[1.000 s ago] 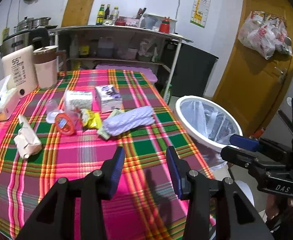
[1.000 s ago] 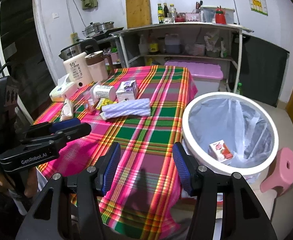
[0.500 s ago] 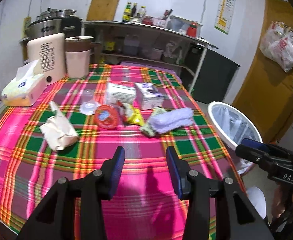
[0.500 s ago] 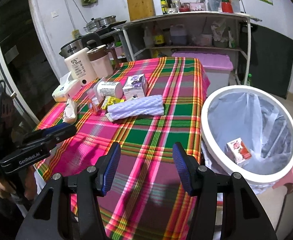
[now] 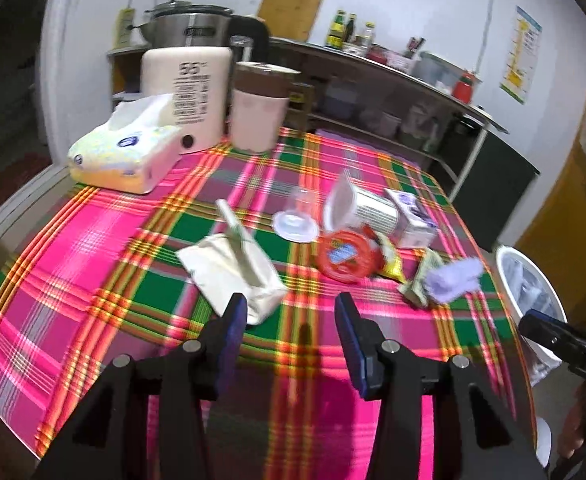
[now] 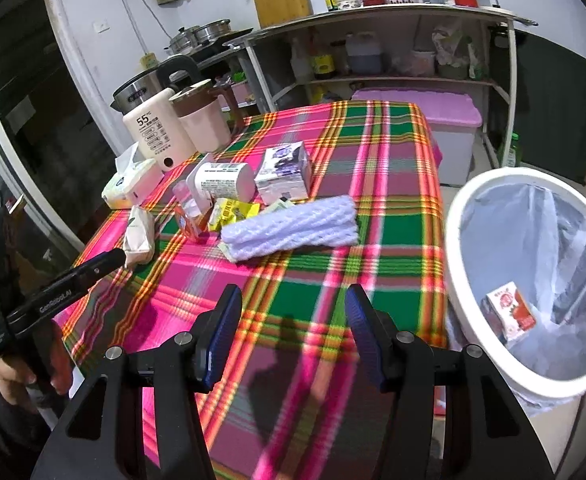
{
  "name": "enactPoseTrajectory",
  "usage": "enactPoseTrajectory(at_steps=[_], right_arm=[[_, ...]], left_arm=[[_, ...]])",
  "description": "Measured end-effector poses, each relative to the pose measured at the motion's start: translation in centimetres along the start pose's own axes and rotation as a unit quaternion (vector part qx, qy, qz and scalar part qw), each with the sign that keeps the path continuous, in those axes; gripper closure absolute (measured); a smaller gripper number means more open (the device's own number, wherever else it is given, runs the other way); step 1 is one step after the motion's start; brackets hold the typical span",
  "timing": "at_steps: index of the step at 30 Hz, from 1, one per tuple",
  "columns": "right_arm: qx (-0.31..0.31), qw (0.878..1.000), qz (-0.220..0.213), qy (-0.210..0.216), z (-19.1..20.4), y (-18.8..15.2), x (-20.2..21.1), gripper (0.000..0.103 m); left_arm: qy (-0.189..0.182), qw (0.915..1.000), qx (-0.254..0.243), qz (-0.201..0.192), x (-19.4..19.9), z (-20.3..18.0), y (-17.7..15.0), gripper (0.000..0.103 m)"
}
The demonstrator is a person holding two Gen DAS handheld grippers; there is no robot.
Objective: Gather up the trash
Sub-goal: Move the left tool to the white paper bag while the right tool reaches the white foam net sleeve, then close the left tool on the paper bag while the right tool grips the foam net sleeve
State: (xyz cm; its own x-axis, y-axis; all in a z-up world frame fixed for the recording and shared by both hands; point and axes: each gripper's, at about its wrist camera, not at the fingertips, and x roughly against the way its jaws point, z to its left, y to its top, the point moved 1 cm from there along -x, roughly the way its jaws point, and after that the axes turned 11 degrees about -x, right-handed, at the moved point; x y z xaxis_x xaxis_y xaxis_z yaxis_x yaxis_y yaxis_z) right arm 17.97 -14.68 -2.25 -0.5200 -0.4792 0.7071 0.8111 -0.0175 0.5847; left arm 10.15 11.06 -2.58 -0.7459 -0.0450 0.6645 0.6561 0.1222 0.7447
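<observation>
The left gripper (image 5: 291, 316) has swung to the left side of the table within the last second and now stands just before the cream paper packet (image 5: 233, 266), its jaws apart and empty. I judge this packet is the next piece of trash to pick. The right gripper (image 6: 293, 312) has come a little closer over the plaid cloth (image 6: 377, 160), also spread open with nothing between. The white bin (image 6: 469, 200) beside the table already holds one small red carton (image 6: 509, 314)
</observation>
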Motion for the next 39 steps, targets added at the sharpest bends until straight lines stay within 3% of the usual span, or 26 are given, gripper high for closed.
enactPoseTrajectory(at_steps=[8, 16, 23, 29, 34, 37, 39], right_arm=[[-0.016, 1.0, 0.01, 0.0, 0.9, 1.5, -2.9, 0.048], [-0.047, 0.999, 0.013, -0.013, 0.9, 3.0, -5.4, 0.048], [-0.094, 0.995, 0.019, -0.017, 0.5, 4.3, -7.6, 0.048], [-0.145, 0.989, 0.035, -0.011, -0.1, 4.6, -8.1, 0.048], [-0.043, 0.999, -0.006, -0.02, 1.2, 5.6, -6.2, 0.048], [0.051, 0.998, 0.007, -0.034, 1.4, 6.5, -6.8, 0.048], [0.076, 0.996, 0.014, -0.04, 0.7, 7.2, -7.4, 0.048]], left_arm=[[0.007, 0.9994, 0.032, 0.007, -2.1, 2.2, 0.6, 0.055], [0.009, 0.9997, 0.023, 0.007, -3.8, 2.0, 1.6, 0.056], [-0.002, 0.9998, 0.005, 0.02, -4.9, 1.2, 1.4, 0.08], [-0.015, 0.9997, -0.003, 0.019, -4.5, 0.8, 1.2, 0.086], [-0.02, 0.9996, -0.003, 0.021, -4.4, 0.7, 0.9, 0.086], [-0.021, 0.9996, -0.006, 0.021, -4.3, 0.6, 0.8, 0.086], [-0.022, 0.9995, -0.007, 0.021, -4.2, 0.5, 0.7, 0.086]])
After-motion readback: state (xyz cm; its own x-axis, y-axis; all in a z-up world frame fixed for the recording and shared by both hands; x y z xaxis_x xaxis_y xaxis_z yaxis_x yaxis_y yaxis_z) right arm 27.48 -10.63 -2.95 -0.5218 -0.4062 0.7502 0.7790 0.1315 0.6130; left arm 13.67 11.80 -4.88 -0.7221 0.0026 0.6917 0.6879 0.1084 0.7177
